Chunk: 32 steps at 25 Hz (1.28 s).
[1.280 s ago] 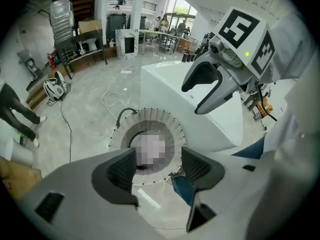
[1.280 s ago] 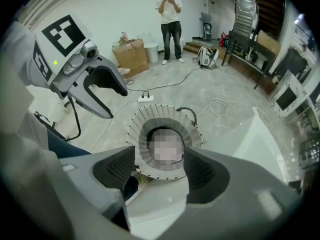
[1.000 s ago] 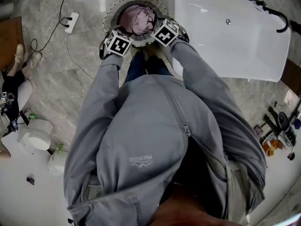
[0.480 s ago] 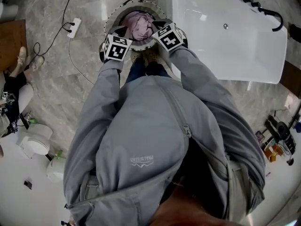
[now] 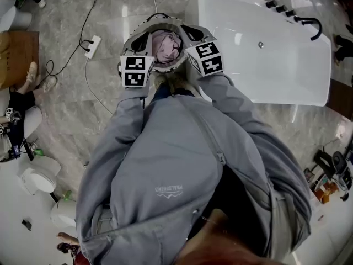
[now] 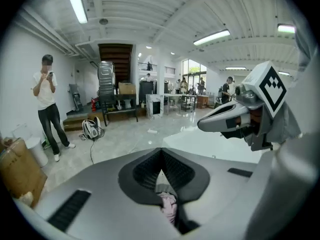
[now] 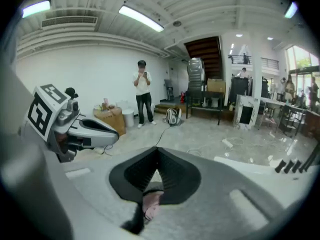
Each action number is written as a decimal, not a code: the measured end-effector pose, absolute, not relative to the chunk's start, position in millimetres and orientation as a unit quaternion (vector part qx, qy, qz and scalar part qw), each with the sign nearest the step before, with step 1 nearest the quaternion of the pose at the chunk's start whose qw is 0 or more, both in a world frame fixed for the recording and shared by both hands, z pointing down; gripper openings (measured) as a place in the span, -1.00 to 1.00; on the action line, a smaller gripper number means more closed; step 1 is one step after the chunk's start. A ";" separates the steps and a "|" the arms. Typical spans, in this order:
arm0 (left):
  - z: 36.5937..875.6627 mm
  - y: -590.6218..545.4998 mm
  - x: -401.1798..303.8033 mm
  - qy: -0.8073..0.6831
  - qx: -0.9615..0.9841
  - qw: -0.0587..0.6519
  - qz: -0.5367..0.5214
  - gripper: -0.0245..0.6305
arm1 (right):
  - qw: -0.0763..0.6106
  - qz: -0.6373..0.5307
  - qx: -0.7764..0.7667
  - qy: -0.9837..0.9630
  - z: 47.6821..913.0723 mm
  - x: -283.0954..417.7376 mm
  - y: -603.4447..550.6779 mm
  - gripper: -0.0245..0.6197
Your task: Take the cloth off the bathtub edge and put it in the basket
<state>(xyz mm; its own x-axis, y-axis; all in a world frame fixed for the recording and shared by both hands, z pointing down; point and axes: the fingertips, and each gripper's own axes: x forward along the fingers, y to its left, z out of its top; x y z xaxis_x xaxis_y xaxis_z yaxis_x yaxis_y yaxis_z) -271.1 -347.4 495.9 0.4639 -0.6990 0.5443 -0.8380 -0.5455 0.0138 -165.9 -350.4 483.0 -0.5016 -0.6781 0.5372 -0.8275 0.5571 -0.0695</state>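
**Left tool** (image 6: 161, 153): the jaws are pressed together and the tips meet. Nothing is pinched at the tips. A scrap of pink shows through the opening behind the dark ribbed pads (image 6: 142, 171). From that view I cannot tell whether it touches them.

**Right tool** (image 7: 156, 151): same finding. The jaws are pressed together tip to tip with nothing pinched at the tips. A little pink shows low in the opening behind them.

**Position of tools:** in the head view I hold both tools at the upper centre of the frame, over the basket (image 5: 165, 19). The left marker cube (image 5: 135, 70) is at the basket's lower left rim and the right marker cube (image 5: 206, 58) at its lower right rim. Each gripper view shows the other tool alongside, apart from it.

**Cloth** (image 5: 166, 42): pink and crumpled, lying inside the basket between the two tools.

**Basket:** round, standing on the marble floor (image 5: 71, 109) just beside the left end of the bathtub (image 5: 287, 54).

**Bathtub:** white, filling the upper right of the frame, with a dark faucet (image 5: 310, 22) at its far right end.

**Surroundings:** a white power strip (image 5: 91, 42) lies on the floor at the upper left, its cable trailing away. In the left gripper view a person (image 6: 46, 109) stands at the left of the frame, well apart from the work.
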 end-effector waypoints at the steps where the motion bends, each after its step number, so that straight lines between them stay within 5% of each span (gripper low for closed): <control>1: 481.6 -346.3 -270.6 -0.464 0.845 0.137 0.227 -0.91 | 0.214 0.151 0.452 -0.853 465.5 -164.1 -349.9 -0.91; 12: 303.8 -325.8 -265.5 -0.525 0.849 0.015 0.063 -0.91 | 0.049 0.023 0.538 -0.841 289.6 -145.6 -321.6 -0.91; 32: 275.7 -303.5 -255.0 -0.534 0.845 -0.008 0.037 -0.91 | 0.033 0.001 0.548 -0.836 271.7 -138.0 -297.3 -0.91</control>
